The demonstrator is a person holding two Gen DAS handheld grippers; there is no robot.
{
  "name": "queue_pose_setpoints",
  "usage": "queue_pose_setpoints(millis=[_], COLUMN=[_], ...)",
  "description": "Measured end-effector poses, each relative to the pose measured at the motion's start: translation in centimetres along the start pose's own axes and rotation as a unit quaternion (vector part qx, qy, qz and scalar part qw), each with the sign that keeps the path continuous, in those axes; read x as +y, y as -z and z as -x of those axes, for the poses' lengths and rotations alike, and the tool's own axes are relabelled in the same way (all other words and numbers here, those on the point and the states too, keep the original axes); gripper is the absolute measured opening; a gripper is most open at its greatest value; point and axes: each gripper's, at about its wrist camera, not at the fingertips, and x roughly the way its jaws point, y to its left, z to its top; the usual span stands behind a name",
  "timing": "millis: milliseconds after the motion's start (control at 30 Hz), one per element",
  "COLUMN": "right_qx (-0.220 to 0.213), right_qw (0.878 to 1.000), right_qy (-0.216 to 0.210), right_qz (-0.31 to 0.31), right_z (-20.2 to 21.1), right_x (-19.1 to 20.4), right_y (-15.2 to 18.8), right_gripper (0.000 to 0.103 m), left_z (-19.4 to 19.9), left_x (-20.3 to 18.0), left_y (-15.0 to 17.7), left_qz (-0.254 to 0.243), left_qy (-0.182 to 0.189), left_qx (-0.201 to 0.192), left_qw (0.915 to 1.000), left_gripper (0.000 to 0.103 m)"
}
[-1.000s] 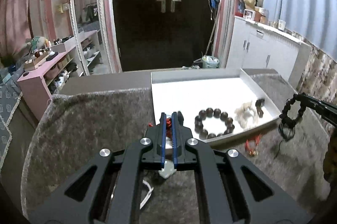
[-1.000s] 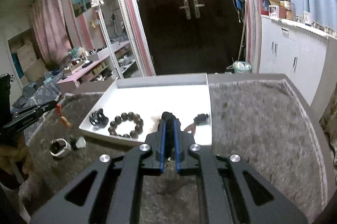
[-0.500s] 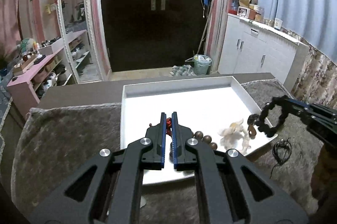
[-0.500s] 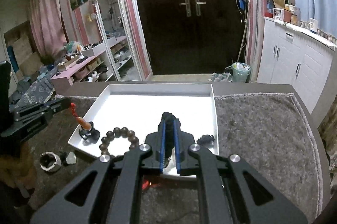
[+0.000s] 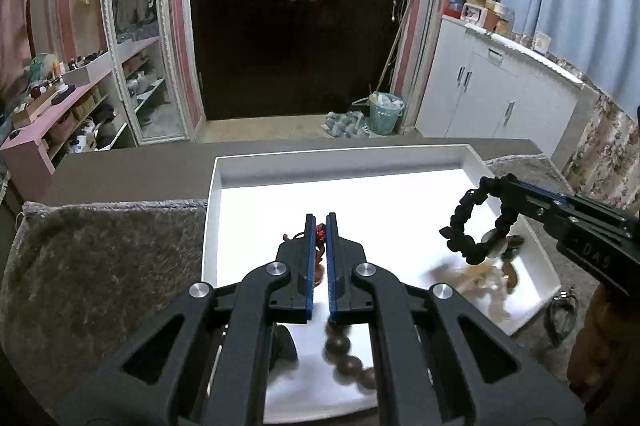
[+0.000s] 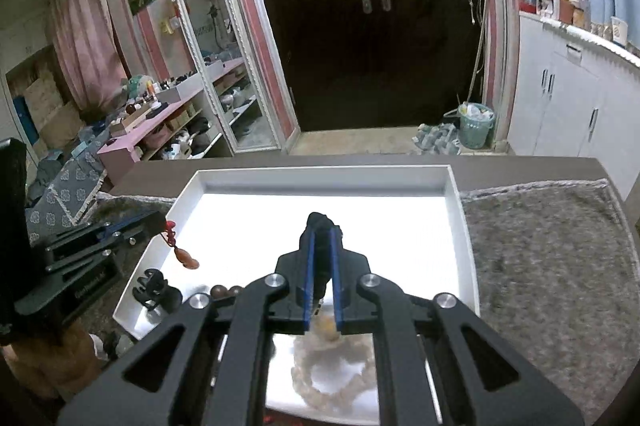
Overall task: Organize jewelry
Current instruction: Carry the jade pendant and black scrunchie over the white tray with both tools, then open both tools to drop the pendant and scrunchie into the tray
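1. leftmost, the left gripper [image 5: 319, 222] hangs over the white tray [image 5: 340, 161], jaws clenched on a red cord [image 5: 320, 230].
2. seen from the right wrist, that cord carries an amber pendant [image 6: 187, 258] dangling above the tray's left edge, apart from the floor of the tray.
3. below it, a black clip [image 6: 154, 286] lies in the tray's near left corner.
4. next, a string of dark wood beads [image 5: 346, 362] rests on the tray floor, partly hidden under the left gripper's frame.
5. further right, a pale bead bracelet [image 6: 332, 382] lies in the tray near the front rim, blurred.
6. the right gripper [image 6: 322, 230] is over the tray too, jaws clamped on a black braided bracelet [image 5: 474, 226]; from the left wrist the loop hangs free in the air above the tray's right side.
7. under that loop, some brown and pale pieces [image 5: 486, 274] lie in the tray; too smeared to tell what they are.
8. right of the tray, a dark cord [image 5: 560, 310] lies on the grey mat [image 6: 552, 266].
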Motion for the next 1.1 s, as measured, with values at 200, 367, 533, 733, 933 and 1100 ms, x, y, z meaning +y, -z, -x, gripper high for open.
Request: queue_pose_setpoints(millis=[200, 367, 533, 733, 933, 1100], right_qx=[0.029, 0.052, 0.067, 0.07, 0.069, 0.069], right_qw=[1.0, 0.998, 0.997, 0.997, 0.997, 0.997], right_qy=[0.009, 0.028, 0.032, 0.03, 0.033, 0.035], right_qz=[-0.001, -0.001, 0.0, 0.005, -0.003, -0.009], right_z=[-3.0, -4.4, -5.2, -5.6, -5.7, -5.8], right_x=[-0.7, -1.6, -1.5, -1.0, -1.3, -1.6], right_y=[1.3, 1.9, 2.5, 2.7, 2.8, 2.6], right_gripper=[0.007, 0.007, 0.007, 0.008, 0.01, 0.011], left_z=[-3.3, -4.8, -5.6, -6.1, -6.2, -5.7], left_x=[2.0, 2.8, 2.9, 2.6, 2.7, 2.8], left_y=[1.1, 2.0, 2.4, 2.5, 2.6, 2.4], left_qz=[0.018, 0.02, 0.018, 0.012, 0.021, 0.027], left_qy=[-0.026, -0.052, -0.058, -0.056, -0.054, -0.041], left_qx=[0.035, 0.061, 0.074, 0.073, 0.075, 0.072], left_qw=[0.9989, 0.9966, 0.9954, 0.9956, 0.9955, 0.9962], left_gripper=[0.002, 0.002, 0.002, 0.003, 0.004, 0.009])
